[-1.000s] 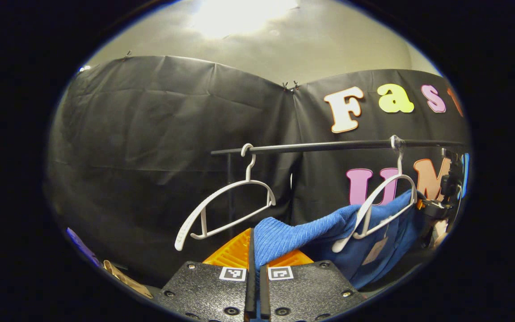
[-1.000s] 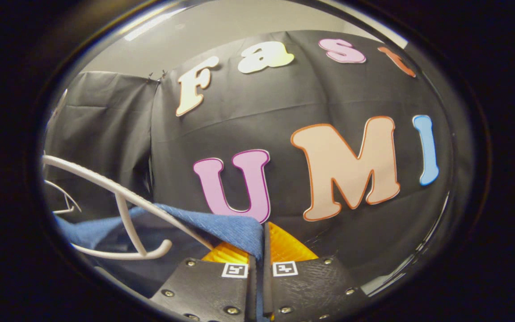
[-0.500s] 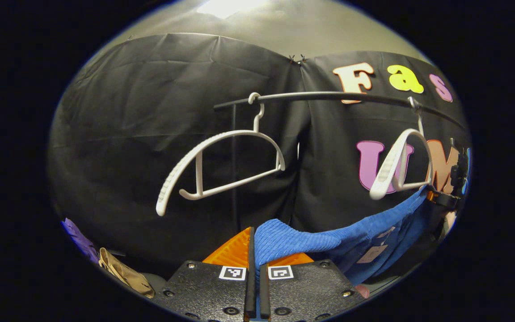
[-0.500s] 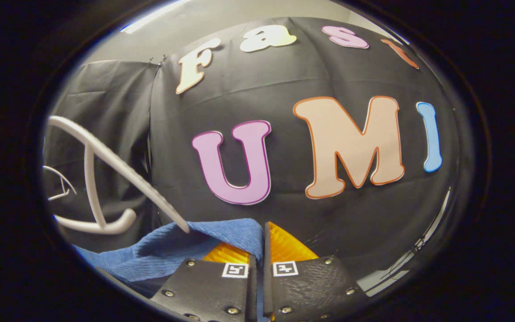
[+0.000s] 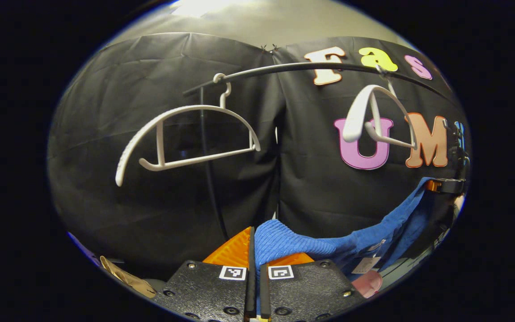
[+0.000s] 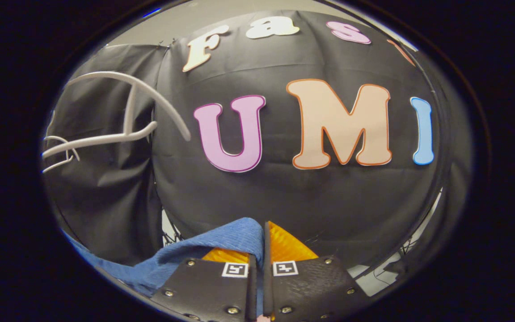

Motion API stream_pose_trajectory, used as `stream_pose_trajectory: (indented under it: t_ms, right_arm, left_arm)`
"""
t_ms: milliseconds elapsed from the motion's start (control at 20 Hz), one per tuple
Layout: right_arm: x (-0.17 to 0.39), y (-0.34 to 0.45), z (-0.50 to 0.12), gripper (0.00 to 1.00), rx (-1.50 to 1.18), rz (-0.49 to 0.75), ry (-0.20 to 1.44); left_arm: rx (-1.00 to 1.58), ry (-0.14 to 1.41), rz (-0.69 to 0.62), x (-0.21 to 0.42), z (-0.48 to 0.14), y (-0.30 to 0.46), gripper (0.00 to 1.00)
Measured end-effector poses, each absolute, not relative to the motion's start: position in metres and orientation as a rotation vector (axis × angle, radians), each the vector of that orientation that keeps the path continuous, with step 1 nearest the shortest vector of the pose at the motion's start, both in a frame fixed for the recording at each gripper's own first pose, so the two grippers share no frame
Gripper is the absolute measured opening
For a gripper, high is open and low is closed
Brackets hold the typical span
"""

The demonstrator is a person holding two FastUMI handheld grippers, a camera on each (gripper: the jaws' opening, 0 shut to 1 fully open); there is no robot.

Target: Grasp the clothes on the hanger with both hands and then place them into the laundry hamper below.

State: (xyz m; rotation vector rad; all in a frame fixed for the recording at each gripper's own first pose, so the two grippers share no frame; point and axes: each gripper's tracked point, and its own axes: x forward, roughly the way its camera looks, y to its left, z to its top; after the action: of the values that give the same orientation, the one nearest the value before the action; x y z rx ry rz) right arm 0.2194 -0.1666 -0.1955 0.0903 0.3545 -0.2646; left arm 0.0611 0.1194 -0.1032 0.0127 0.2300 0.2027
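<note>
A blue knitted garment [image 5: 329, 243] hangs stretched between my two grippers, off its hanger. My left gripper [image 5: 255, 237] is shut on one end of it, at the bottom of the left gripper view. My right gripper [image 6: 262, 235] is shut on the other end [image 6: 221, 237]. In the left gripper view the right gripper [image 5: 445, 185] shows far right, holding the cloth's other end. The bare white hanger [image 5: 376, 116] it came from swings on the black rail [image 5: 311, 67]; it also shows as the white hanger [image 6: 128, 112] in the right gripper view.
A second bare white hanger [image 5: 181, 134] hangs on the rail's left end, above the rack's upright post [image 5: 208, 170]. A tan cloth [image 5: 125, 277] lies low at the left. A pink thing [image 5: 369, 282] shows low at the right, under a paper tag [image 5: 365, 264].
Both grippers have come down with the blue garment. It has slid off the right hanger, which now swings bare and higher in both views.
</note>
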Motion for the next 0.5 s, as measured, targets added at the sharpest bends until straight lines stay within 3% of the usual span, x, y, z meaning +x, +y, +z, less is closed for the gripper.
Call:
stream_pose_trajectory:
  t_ms: [250, 300, 350, 400, 500]
  right_arm:
    - [0.186, -0.155, -0.182, 0.06, 0.062, -0.225, 0.354]
    - [0.180, -0.151, -0.179, 0.02, 0.059, -0.217, 0.348]
    - [0.176, -0.148, -0.174, 0.06, 0.060, -0.208, 0.344]
    - [0.169, -0.145, -0.171, 0.02, 0.063, -0.199, 0.339]
    - [0.159, -0.140, -0.162, 0.06, 0.069, -0.185, 0.331]
  left_arm:
    - [0.041, 0.250, 0.080, 0.061, -0.115, 0.078, 0.04]
    - [0.046, 0.250, 0.052, 0.061, -0.115, 0.068, 0.05]
    - [0.050, 0.249, 0.020, 0.063, -0.116, 0.056, 0.04]
    - [0.054, 0.248, -0.010, 0.063, -0.116, 0.045, 0.03]
    - [0.057, 0.242, -0.074, 0.064, -0.114, 0.019, 0.04]
